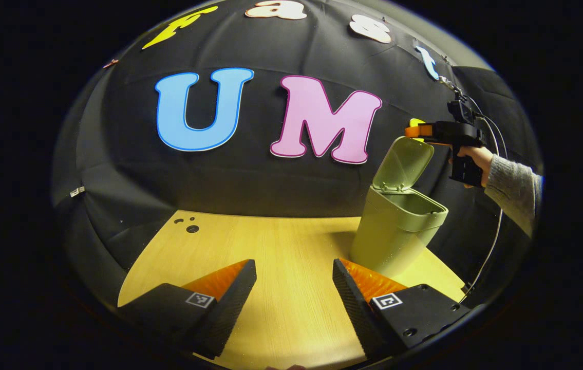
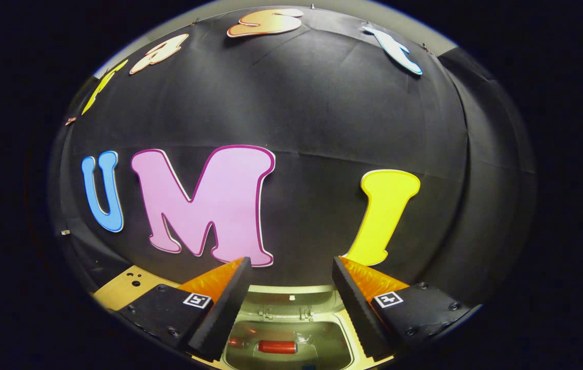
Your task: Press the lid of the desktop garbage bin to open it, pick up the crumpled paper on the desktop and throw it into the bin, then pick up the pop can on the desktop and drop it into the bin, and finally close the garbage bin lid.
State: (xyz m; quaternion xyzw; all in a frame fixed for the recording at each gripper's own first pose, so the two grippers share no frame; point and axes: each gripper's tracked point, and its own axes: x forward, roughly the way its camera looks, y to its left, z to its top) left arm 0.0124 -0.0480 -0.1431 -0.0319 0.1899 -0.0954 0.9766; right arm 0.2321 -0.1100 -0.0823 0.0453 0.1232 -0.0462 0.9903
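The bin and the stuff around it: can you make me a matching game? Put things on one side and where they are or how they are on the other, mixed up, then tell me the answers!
Things:
1. bin lid
2. pop can
3. left gripper
4. right gripper

Places or states:
A. lying down inside the bin
B. flipped up, open
C. open, low over the wooden table
D. open, held above the open bin

Right pairs: 1-B, 2-A, 3-C, 4-D
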